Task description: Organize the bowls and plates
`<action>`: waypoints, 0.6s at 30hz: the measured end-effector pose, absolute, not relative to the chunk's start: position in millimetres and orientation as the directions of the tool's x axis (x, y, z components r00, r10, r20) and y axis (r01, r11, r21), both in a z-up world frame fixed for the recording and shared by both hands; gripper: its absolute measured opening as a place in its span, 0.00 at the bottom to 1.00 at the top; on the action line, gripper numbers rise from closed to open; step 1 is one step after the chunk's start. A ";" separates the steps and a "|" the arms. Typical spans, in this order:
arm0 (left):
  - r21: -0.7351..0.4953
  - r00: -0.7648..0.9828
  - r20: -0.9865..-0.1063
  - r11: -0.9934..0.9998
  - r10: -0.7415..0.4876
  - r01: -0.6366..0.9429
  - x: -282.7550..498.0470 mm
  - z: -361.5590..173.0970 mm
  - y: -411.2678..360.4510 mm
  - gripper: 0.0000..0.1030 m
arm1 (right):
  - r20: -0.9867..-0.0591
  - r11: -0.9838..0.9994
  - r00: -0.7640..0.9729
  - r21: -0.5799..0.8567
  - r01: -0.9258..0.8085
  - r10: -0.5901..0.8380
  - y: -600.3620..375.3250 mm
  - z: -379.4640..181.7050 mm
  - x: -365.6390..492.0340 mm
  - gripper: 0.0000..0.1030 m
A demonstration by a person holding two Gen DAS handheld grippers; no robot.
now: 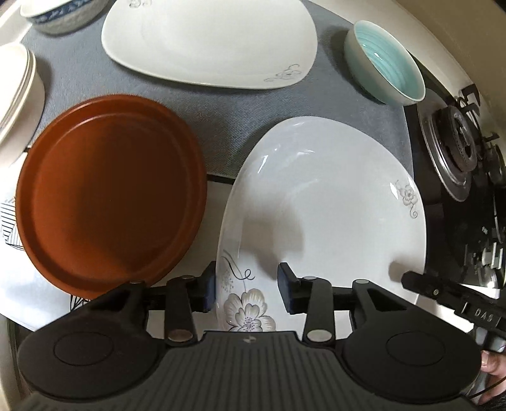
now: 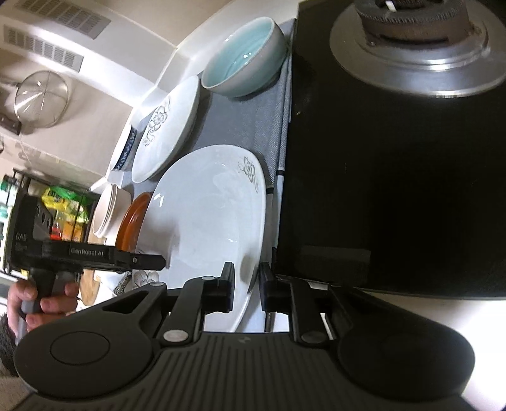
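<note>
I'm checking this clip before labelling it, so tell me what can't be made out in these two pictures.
- Blue-patterned bowl: cut off by the top edge, left wrist view.
- Stacked white dishes: cut by the left edge; count unclear.
- Brown plate: mostly hidden behind the near white plate, right wrist view.
- Right gripper: whether its pads press the plate rim is unclear.

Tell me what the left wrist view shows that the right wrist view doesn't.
Only the left wrist view: the brown plates' full face and the near white plate's large flower, with the left claw straddling that rim, pads apart.

Only the right wrist view: a hanging strainer, the hand holding the left claw, and the right claw straddling the near plate's opposite edge.

Both: the teal bowl, far white plate, blue-patterned bowl, stacked white bowls, stove burner.
</note>
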State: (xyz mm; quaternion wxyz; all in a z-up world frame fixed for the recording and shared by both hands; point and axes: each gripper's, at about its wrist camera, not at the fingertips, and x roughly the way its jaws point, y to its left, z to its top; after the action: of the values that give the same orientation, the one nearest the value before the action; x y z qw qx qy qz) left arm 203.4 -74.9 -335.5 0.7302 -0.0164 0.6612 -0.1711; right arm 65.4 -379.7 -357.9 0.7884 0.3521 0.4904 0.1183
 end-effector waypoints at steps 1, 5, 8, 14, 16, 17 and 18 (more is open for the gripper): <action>-0.233 0.083 -0.963 0.944 -0.258 0.232 200.2 -334.7 -77.0 0.36 | -0.692 0.732 0.494 0.664 0.151 0.527 -378.2 -356.4 64.5 0.19; -0.242 0.089 -0.960 0.945 -0.267 0.221 187.8 -329.8 -76.5 0.35 | -0.692 0.750 0.512 0.649 0.131 0.509 -378.1 -349.0 56.5 0.18; -0.254 0.097 -0.955 0.942 -0.280 0.218 187.3 -323.7 -69.5 0.32 | -0.703 0.764 0.503 0.634 0.122 0.503 -378.7 -344.9 54.1 0.17; -0.271 0.093 -0.952 0.945 -0.291 0.183 190.3 -321.9 -70.5 0.31 | -0.691 0.756 0.518 0.643 0.122 0.504 -380.1 -336.0 51.1 0.15; -0.271 0.090 -0.953 0.945 -0.291 0.181 191.5 -318.9 -69.0 0.31 | -0.693 0.756 0.519 0.642 0.127 0.501 -380.7 -334.0 51.9 0.15; -0.270 0.091 -0.953 0.945 -0.290 0.184 191.0 -316.7 -68.8 0.31 | -0.696 0.761 0.521 0.636 0.127 0.495 -380.1 -332.1 52.1 0.15; -0.267 0.095 -0.953 0.946 -0.288 0.186 190.7 -315.2 -70.7 0.31 | -0.698 0.765 0.521 0.631 0.125 0.491 -379.7 -330.2 52.1 0.15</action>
State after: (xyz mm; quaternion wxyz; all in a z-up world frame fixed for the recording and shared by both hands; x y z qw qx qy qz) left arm 190.7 -70.7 -315.2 0.7388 -0.0390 0.6534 -0.1603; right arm 52.1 -379.7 -330.2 0.8100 0.3234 0.4760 0.1129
